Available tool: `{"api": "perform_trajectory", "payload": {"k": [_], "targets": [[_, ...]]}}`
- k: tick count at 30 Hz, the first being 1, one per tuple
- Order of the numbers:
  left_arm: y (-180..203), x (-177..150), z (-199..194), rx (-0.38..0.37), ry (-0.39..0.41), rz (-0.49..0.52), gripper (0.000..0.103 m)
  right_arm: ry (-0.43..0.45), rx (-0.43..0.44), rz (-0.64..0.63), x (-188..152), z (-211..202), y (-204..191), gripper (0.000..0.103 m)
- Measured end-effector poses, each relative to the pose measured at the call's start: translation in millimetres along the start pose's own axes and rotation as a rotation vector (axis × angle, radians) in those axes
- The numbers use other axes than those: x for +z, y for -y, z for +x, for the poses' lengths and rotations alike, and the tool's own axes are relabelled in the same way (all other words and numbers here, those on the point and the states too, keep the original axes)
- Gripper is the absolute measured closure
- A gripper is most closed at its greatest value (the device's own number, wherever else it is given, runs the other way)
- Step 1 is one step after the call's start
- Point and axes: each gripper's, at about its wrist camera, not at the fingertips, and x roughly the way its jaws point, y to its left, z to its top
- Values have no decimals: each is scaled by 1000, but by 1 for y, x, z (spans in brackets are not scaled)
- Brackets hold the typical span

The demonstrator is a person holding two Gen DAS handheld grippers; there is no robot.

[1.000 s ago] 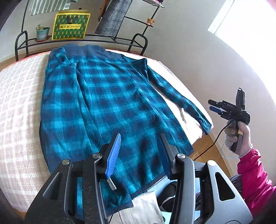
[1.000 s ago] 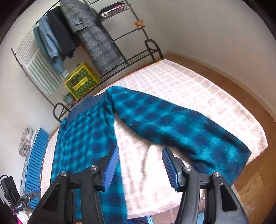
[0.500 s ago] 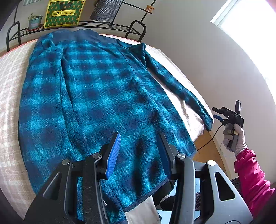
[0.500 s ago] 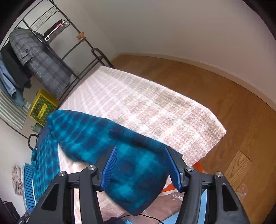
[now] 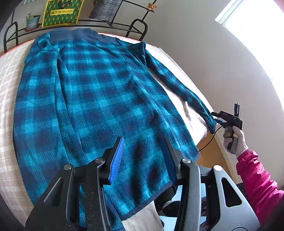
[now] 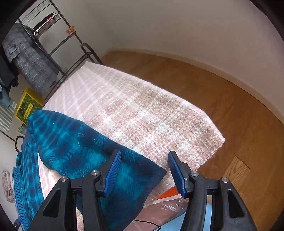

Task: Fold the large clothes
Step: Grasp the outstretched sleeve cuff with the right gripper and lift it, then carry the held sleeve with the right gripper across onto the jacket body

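A large blue plaid garment [image 5: 92, 99] lies spread flat on a pink-and-white checked blanket [image 5: 8, 85], collar at the far end. My left gripper [image 5: 142, 142] hovers open just above the hem near the front edge, nothing between its fingers. The garment's right sleeve [image 5: 177, 83] runs out to the blanket's right edge. There my right gripper [image 5: 215, 117], held by a gloved hand [image 5: 234, 140], sits at the cuff. In the right wrist view the right gripper [image 6: 143, 170] stands open over the cuff [image 6: 134, 177]. The left blue pad [image 6: 113, 172] is over the fabric, not pressing it.
A black metal rack [image 5: 134, 26] stands behind the far end with a yellow-green box [image 5: 62, 12], a potted plant [image 5: 32, 20] and a grey coat [image 6: 30, 60]. Wooden floor [image 6: 230, 110] and a wall lie to the right. A pink sleeve [image 5: 255, 179] is at the right.
My right gripper has swung down and in from beside the bed to the sleeve's cuff. My left gripper has sunk a little closer over the hem.
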Motion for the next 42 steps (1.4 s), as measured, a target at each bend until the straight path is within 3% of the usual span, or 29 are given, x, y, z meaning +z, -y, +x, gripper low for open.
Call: {"api": "perform_trajectory", "payload": {"k": [4,8,9,11,13,20,24,27,31,36,39,42], "targets": [[1,-1,2,-5,-13,5,59,-9,9,10,0,0,10,47],[2,0,4,-8,-16,3,59,-22,32,-11,-2,0,8,60],[3,0,5,-7,-15,4,59,-22,36,-23,-2,-1,6,64],[4,1,5,0,-15,9,59,-34,51,-45,-3,-3,-1,86],[4,1,6,1,-15,12,59,-20,30,-79,-4,-10,-10,100],[4,-1,0,-17,-2,6,59,81,245,-92,-6,-76,-62,103],[-1,-1,-6,-28,7,-16,59,129,372,-187,-21,-119,-116,103],[-4,-1,-13,-28,22,-25,59,116,467,-287,-44,-137,-165,103],[-10,-2,-22,-32,43,-48,59,55,581,-459,-91,-147,-231,103],[-20,-5,-28,-34,53,-87,59,-110,697,-688,-173,-140,-301,103],[-26,-8,-30,-29,52,-102,59,-217,676,-821,-222,-115,-324,103],[-32,-10,-29,-43,48,-133,59,-339,642,-872,-253,-82,-328,103]]}}
